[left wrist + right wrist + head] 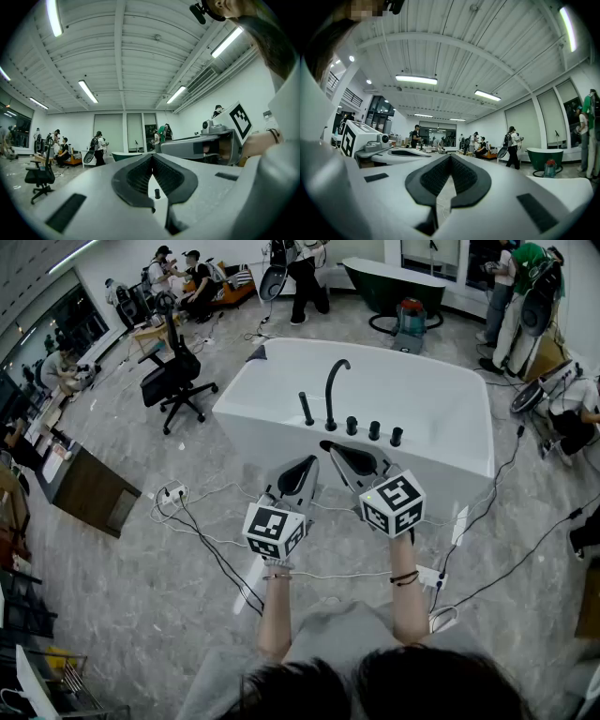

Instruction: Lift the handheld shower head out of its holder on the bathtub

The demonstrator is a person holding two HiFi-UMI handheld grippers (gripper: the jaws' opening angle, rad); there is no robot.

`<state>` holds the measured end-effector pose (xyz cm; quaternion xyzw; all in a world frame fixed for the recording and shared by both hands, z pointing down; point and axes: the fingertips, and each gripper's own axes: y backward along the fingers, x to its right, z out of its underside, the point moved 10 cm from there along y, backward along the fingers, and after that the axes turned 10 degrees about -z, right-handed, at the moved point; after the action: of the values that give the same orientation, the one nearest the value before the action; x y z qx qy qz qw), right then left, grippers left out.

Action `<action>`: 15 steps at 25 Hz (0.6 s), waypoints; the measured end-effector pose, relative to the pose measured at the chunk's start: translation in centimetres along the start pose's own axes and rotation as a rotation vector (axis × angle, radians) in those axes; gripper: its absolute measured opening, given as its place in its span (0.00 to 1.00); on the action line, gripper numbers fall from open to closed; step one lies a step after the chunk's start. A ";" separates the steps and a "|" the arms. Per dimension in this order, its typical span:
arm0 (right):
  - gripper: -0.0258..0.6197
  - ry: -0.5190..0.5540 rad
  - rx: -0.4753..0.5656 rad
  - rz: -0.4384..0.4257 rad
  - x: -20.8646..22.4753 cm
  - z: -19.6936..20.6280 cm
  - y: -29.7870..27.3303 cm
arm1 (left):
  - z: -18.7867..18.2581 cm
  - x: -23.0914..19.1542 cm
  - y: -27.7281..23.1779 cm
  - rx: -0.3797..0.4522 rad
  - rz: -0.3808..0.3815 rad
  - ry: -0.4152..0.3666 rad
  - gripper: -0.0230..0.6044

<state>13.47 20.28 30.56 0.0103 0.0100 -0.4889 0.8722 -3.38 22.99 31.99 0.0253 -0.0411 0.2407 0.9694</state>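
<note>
Bathtub (450, 418) dead ahead, white. Held left gripper (312, 463) and right gripper (325, 445) level, side by side, by the near rim. Had both sets of jaws clenched tip to tip, gripping nothing. Saw handheld shower head (306, 409) upright in its holder on that rim, just left of the black spout (334, 390), apart from both grippers.
</note>
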 end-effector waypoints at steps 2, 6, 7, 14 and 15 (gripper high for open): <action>0.04 -0.006 0.000 -0.002 0.3 0.2 0.6 | 0.0 0.6 -0.2 -0.001 -0.001 0.002 0.05; 0.04 -0.013 -0.005 0.002 0.8 0.4 1.2 | 0.1 1.3 -0.5 -0.008 -0.002 0.011 0.05; 0.04 -0.012 -0.011 0.000 0.8 0.5 1.2 | 0.3 1.4 -0.5 -0.011 -0.005 0.016 0.05; 0.04 -0.031 -0.015 -0.015 1.9 1.2 0.2 | 1.3 0.7 -0.9 -0.027 -0.032 0.037 0.04; 0.04 -0.034 -0.014 -0.015 2.1 1.1 -0.2 | 1.2 0.3 -1.0 -0.025 -0.035 0.040 0.05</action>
<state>14.43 18.40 31.62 -0.0043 -0.0012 -0.4954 0.8687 -2.75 22.18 33.16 0.0091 -0.0240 0.2237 0.9743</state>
